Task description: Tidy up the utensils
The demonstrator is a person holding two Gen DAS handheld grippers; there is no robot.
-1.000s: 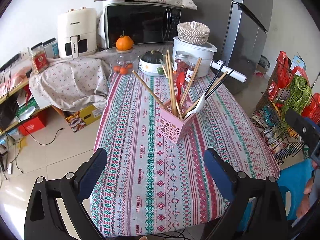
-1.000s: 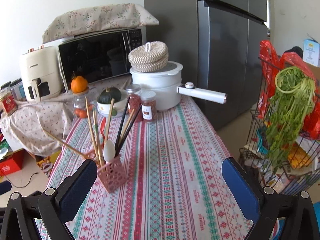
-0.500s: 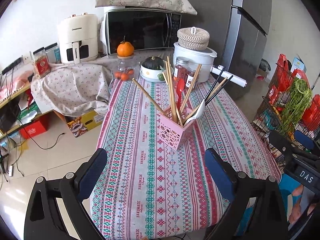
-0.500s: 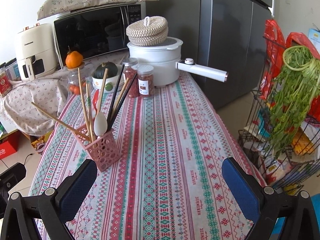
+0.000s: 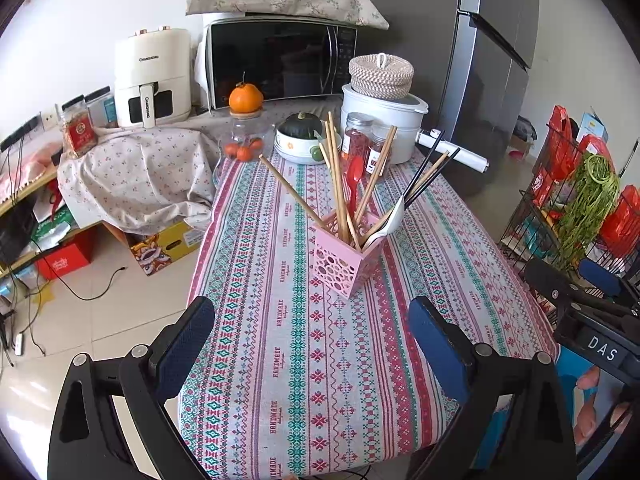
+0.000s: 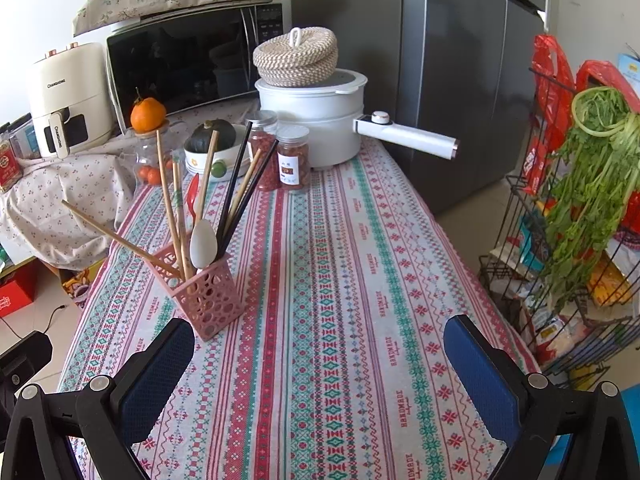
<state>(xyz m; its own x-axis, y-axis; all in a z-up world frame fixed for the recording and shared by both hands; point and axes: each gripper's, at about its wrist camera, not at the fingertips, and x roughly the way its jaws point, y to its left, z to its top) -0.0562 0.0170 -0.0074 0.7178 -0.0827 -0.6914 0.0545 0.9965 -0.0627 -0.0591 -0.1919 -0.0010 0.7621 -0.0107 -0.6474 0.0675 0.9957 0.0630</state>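
Both tools advanced toward the counter [image 6: 360,280]. Left tool [image 5: 312,344] and right tool [image 6: 320,364]: fully spread, empty. Pink utensil holder [image 5: 344,256] stands ahead of the left tool; light, tippable. Grip the stiff, slippery chopsticks [image 5: 340,184] mid-shaft.

Pink holder [image 5: 345,254] mid-counter [image 5: 256,360], upright, crammed with chopsticks [image 5: 338,176], red spoon [image 5: 354,178], white spoon [image 5: 386,222]. Left claw [image 5: 312,344] spread wide over near edge, empty.

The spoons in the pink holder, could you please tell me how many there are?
2: a white spoon at the pink holder's front, and a red spoon behind it among the chopsticks. More could be hidden inside.
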